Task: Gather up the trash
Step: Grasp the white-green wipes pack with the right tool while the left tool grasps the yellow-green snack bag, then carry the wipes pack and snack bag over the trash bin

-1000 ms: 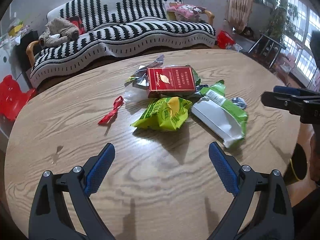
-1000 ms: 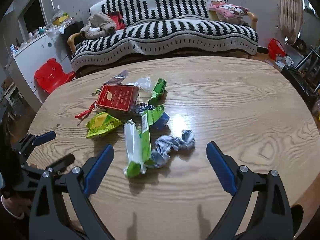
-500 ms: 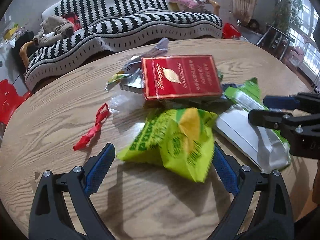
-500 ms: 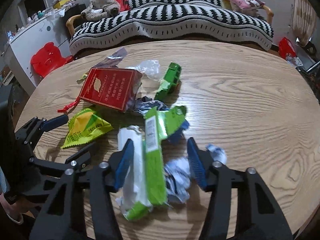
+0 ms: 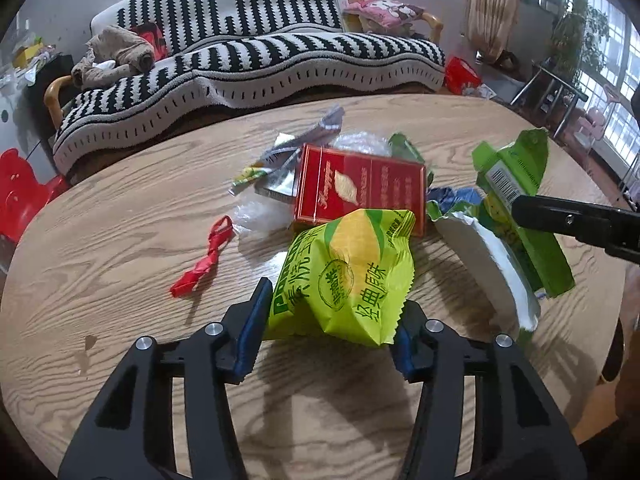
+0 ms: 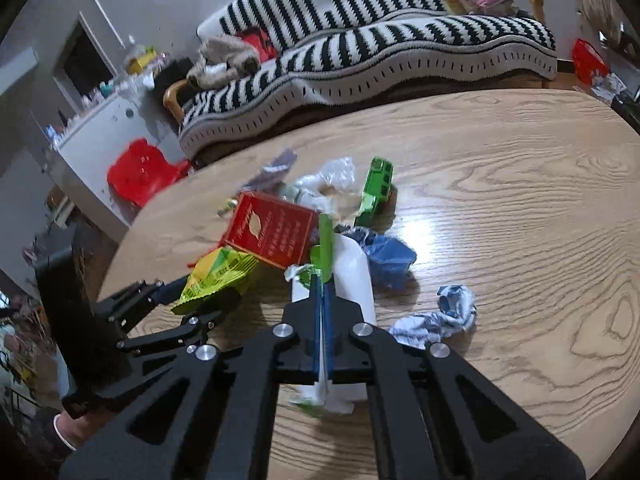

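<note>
A heap of trash lies on the wooden table (image 5: 120, 240). My left gripper (image 5: 330, 332) is shut on a yellow-green snack bag (image 5: 348, 276), also seen in the right wrist view (image 6: 216, 276). My right gripper (image 6: 323, 300) is shut on a green and white wrapper (image 6: 348, 268), lifted off the table in the left wrist view (image 5: 508, 196). Behind lie a red box (image 5: 360, 188), a red twisted wrapper (image 5: 204, 264), a silver wrapper (image 5: 296, 148), a green carton (image 6: 376, 188), a blue crumpled wrapper (image 6: 388, 256) and a white-blue crumpled wrapper (image 6: 440, 320).
A black-and-white striped sofa (image 5: 256, 56) stands behind the table. A red plastic stool (image 6: 140, 168) and a white cabinet (image 6: 100, 124) are at the left. A metal rack (image 5: 560, 92) and windows are at the right.
Both grippers moved forward into the heap and closed. The left one took the yellow-green snack bag, the right one took the green and white wrapper and raised it.
</note>
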`<state>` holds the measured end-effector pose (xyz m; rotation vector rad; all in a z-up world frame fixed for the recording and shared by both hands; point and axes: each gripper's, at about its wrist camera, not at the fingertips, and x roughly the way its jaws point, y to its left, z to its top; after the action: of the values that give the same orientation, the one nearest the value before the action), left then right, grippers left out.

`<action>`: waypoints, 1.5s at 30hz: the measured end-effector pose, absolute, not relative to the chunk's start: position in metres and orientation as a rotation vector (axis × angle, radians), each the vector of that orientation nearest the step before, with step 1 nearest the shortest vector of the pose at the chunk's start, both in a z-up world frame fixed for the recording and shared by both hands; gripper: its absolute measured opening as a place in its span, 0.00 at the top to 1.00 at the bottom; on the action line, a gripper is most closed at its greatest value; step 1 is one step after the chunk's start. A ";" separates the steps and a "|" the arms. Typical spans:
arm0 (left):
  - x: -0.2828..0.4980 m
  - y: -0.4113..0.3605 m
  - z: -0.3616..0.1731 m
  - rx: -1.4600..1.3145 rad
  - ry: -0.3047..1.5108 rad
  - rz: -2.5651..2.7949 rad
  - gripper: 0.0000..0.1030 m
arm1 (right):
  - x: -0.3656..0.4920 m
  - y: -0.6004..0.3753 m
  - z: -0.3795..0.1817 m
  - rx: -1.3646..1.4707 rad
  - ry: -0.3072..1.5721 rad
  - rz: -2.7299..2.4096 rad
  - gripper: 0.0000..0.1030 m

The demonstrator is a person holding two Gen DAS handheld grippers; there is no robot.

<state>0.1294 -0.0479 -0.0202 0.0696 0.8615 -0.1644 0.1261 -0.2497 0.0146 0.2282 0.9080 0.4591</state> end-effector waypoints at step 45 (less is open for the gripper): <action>0.008 -0.479 -0.003 0.122 0.877 -0.963 0.56 | -0.139 -0.712 0.042 0.483 0.801 -0.421 0.97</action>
<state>0.0082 -0.4791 -0.0033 0.1220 0.8766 -0.9626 -0.1393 -0.7117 0.0420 0.4831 0.8005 -0.4210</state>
